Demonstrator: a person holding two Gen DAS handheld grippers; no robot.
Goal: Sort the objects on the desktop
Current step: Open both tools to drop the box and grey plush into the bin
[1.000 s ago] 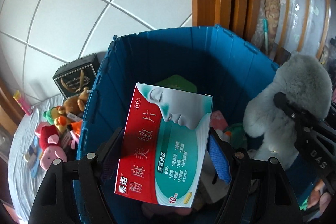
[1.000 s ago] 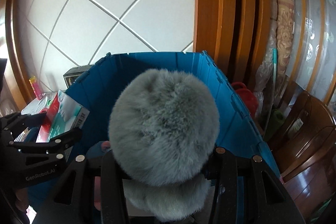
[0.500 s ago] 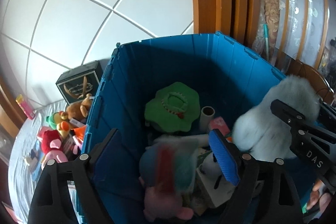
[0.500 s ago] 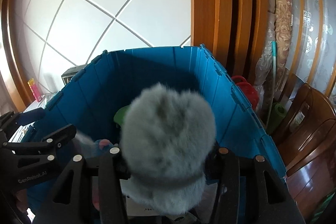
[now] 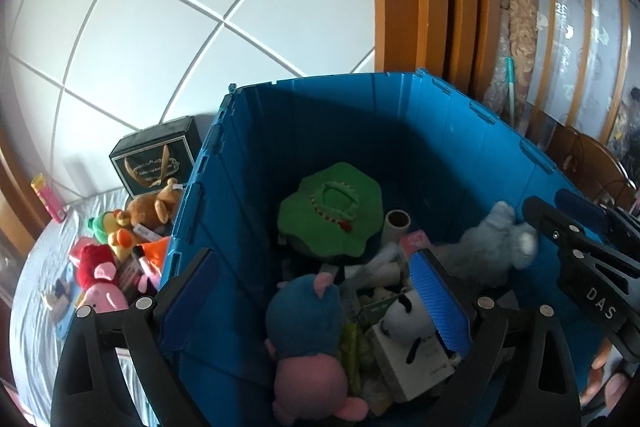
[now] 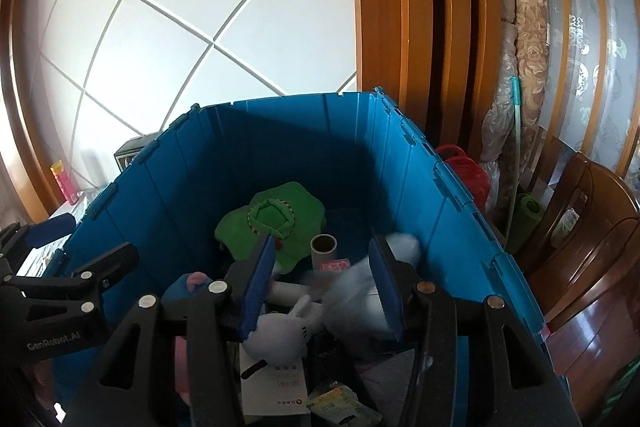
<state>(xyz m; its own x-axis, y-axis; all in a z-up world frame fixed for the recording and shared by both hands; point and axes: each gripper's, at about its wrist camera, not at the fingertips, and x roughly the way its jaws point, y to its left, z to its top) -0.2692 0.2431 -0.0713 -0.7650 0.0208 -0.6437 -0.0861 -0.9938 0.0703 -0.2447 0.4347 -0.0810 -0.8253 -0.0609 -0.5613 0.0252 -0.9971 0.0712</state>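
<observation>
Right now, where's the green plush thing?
The green plush lies inside the blue crate, toward its far wall in both wrist views, just left of the cardboard tube and beyond the blue and pink plush.

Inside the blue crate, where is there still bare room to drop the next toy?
Bare floor in the blue crate shows only at the far right corner, behind the cardboard tube and right of the green plush. The near half is piled: blue-and-pink plush, white plush, grey plush.

Toy-strewn white-clothed table (image 5: 28, 291), blue crate (image 5: 320, 131)
</observation>
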